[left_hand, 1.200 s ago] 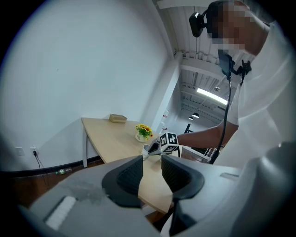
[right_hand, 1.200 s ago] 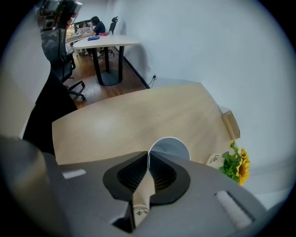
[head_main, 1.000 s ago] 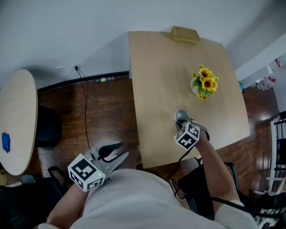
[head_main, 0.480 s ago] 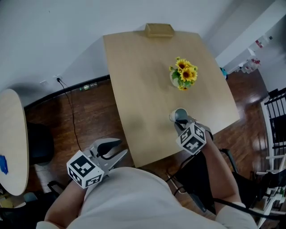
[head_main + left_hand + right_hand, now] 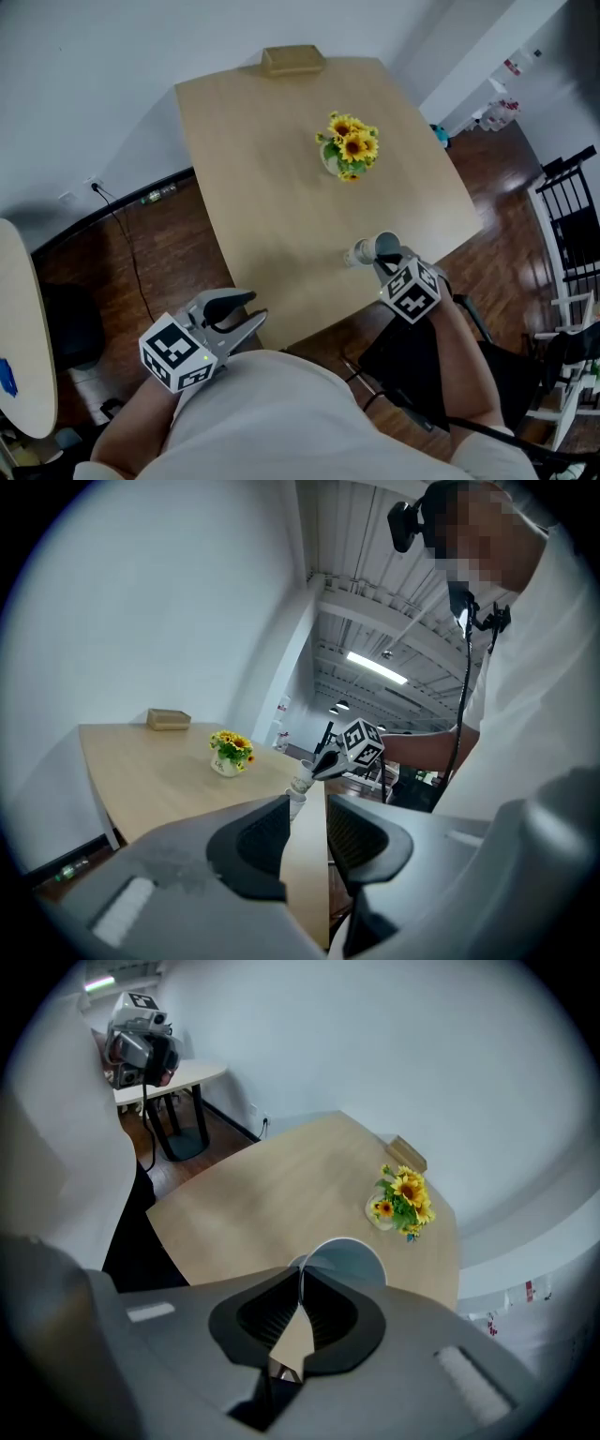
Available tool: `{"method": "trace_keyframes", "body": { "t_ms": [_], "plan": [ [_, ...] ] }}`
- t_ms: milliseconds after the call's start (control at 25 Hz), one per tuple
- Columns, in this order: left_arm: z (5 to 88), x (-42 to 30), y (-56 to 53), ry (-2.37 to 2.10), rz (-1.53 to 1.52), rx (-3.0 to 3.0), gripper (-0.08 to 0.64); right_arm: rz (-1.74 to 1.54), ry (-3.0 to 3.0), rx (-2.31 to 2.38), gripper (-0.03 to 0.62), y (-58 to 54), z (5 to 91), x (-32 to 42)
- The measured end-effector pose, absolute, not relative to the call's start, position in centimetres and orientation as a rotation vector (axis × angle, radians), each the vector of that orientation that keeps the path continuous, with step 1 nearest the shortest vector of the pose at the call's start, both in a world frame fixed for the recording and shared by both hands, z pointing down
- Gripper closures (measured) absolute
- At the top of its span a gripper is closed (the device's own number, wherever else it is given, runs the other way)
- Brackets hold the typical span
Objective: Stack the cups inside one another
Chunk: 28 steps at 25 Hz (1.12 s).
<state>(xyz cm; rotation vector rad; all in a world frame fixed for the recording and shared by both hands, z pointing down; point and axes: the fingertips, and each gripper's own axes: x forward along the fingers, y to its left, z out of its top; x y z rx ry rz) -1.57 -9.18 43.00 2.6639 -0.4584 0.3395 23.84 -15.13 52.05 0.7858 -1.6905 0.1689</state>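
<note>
My pale wooden table stands by a white wall, flowers and a box on it. My right gripper pinches a cup by its rim over the near edge; my left gripper has its jaws apart, empty.

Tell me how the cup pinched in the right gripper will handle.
The cup is probably light and thin-walled: the right gripper holds it by a pinch on its rim wall alone. That wall may flex or crease under a harder squeeze. Gripped off-centre, it will likely tilt or swing; it looks tilted in the head view.
</note>
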Motion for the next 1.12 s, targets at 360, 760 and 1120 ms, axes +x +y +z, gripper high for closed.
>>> {"method": "trace_keyframes", "body": {
  "t_ms": [360,760,1120],
  "plan": [
    [43.4,-0.6,-9.6,-0.472,0.364,2.651,0.425,0.217,-1.700,0.722,0.569,-14.9,55.2,24.6],
    [43.9,-1.4,-10.0,-0.511,0.395,2.623,0.425,0.294,-1.748,0.679,0.502,-15.6,58.1,23.9],
    [43.5,-2.2,-9.5,-0.431,0.403,2.662,0.425,0.278,-1.767,0.869,0.502,-14.0,55.3,22.8]
  ]
}}
